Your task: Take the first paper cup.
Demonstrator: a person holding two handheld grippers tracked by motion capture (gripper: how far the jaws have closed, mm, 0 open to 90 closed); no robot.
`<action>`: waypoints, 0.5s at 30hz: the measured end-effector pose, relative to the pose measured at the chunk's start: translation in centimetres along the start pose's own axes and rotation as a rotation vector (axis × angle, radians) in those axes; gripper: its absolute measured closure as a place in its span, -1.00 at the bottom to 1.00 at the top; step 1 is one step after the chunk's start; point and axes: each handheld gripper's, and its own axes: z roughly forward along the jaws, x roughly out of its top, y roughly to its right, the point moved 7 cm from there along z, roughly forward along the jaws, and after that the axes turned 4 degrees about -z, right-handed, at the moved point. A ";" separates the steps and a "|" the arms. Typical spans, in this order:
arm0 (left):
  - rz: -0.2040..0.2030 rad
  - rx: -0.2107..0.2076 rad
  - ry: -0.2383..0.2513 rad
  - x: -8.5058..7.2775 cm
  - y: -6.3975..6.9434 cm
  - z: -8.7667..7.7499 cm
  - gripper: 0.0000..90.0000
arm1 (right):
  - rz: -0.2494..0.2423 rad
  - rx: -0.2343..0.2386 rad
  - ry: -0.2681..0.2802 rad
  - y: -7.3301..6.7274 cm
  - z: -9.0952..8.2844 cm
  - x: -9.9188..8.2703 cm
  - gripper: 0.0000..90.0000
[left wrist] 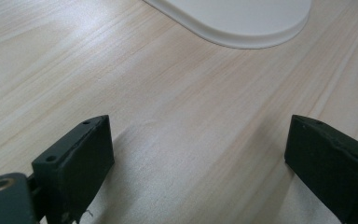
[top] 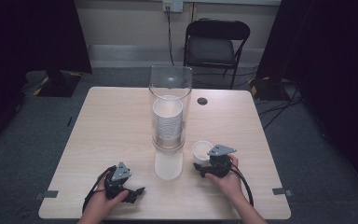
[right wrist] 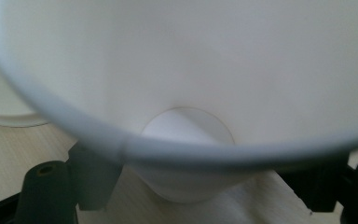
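A tall clear tube (top: 170, 107) stands mid-table on a white base (top: 168, 163), with a stack of white paper cups (top: 168, 122) inside it. Just right of the base, my right gripper (top: 199, 164) is shut on a single white paper cup (top: 201, 150). The right gripper view looks into that cup (right wrist: 186, 70), whose lower wall sits between the two jaws of the right gripper (right wrist: 205, 186). My left gripper (top: 137, 192) rests open near the front edge, left of the base. In the left gripper view, the left gripper (left wrist: 200, 158) has wide jaws over bare wood, with the white base (left wrist: 242, 23) beyond.
A small black round disc (top: 202, 101) lies on the table behind the tube. A black folding chair (top: 216, 42) stands beyond the far edge. Grey tape marks (top: 280, 191) sit at the front corners. Dark curtains hang at both sides.
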 end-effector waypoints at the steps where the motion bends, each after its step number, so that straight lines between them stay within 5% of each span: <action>1: 0.000 0.000 0.000 0.0 0.0 0.0 -0.84 | 0.000 0.000 0.000 0.0 0.0 0.0 -0.52; 15: 0.000 0.000 0.000 0.0 0.0 0.0 -0.84 | -0.010 -0.012 -0.025 0.9 -2.2 -1.1 -0.45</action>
